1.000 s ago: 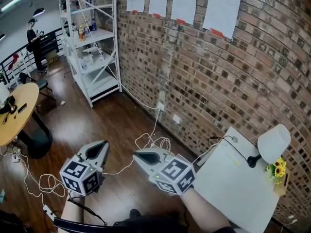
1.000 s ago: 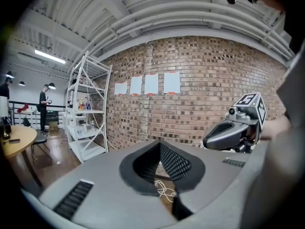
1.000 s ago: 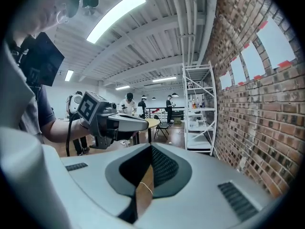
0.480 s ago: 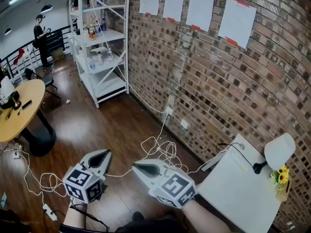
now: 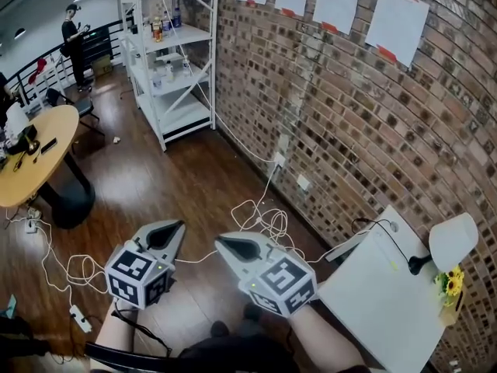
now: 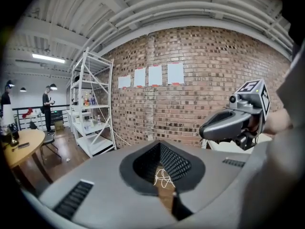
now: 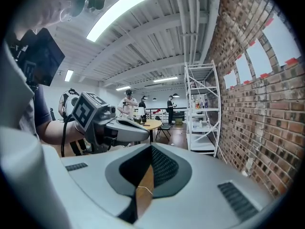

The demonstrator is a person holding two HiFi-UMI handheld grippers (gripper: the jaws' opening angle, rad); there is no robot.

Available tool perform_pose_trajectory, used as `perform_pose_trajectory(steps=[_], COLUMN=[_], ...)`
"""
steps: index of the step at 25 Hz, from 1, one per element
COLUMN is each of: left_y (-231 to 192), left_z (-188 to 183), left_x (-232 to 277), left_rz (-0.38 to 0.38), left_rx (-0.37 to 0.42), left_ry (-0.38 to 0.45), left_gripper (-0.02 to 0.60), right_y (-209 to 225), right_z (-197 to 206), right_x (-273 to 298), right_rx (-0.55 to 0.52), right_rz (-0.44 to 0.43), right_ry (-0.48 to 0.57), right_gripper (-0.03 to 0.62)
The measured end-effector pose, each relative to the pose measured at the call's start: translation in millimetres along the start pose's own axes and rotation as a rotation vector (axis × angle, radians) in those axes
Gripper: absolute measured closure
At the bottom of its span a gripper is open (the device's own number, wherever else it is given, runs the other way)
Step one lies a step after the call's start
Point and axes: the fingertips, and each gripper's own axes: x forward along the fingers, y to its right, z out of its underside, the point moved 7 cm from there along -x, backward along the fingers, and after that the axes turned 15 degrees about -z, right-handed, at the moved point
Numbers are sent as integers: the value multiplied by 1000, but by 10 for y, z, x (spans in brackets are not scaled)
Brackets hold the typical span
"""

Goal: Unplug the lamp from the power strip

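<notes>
**Lamp.** The lamp (image 5: 454,239) stands upright at the far right corner of the white table (image 5: 373,305), a white shade on a black neck. Its black cable (image 5: 394,245) runs left across the table top towards the table's left edge.

**Strip.** A pale bar (image 5: 345,247) lies against the table's left edge, where the cable leads. It looks like the power strip, but no sockets can be made out. Whether the plug sits in it cannot be told.

**Grippers.** The right gripper (image 5: 219,240) is held just left of the table, clear of it. Its jaws are together and hold nothing. The left gripper (image 5: 179,224) is further left of the table. Its jaws are also together, with nothing between them. Both point away from the person, tips slightly down. Neither touches the lamp, cable or bar.

**Surroundings.**
- Yellow flowers (image 5: 448,282) stand at the table's right edge, beside the lamp.
- A white cord tangle (image 5: 264,222) lies on the floor (image 5: 178,185) left of the table, beyond the gripper tips.
- One strand rises to a wall outlet (image 5: 279,160) further out from the table.
- A second white strip (image 5: 78,317) with cords lies on the floor far left of the table.
- The brick wall (image 5: 349,123) behind the table carries paper sheets (image 5: 338,2).
- A white shelf unit (image 5: 171,61), a round wooden table (image 5: 31,169) and a standing person (image 5: 76,33) are far off to the table's left.
</notes>
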Motion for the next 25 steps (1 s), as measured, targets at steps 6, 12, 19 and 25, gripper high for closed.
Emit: perform_pose_trajectory(steps=[6,12,19,25], left_y=[-9,139,235,263], left_z=[-129,-297,-418,-498], left_x=[127,403,701,793], left_rz=[-18,-8,-27,-56], left_rx=[-30,-8,6,7], left_ry=[11,20,13,17], left_gripper=[572,572,572,572], right_y=[146,475,818,1006], right_z=[-56,-74,-30,-59], right_x=[-61,-213,-271,-278], right_rx=[-14,-17,-5,-18], right_rz=[-13,-7,-41,-72], right_ry=[9,12,18,8], right_gripper=[595,597,597,597])
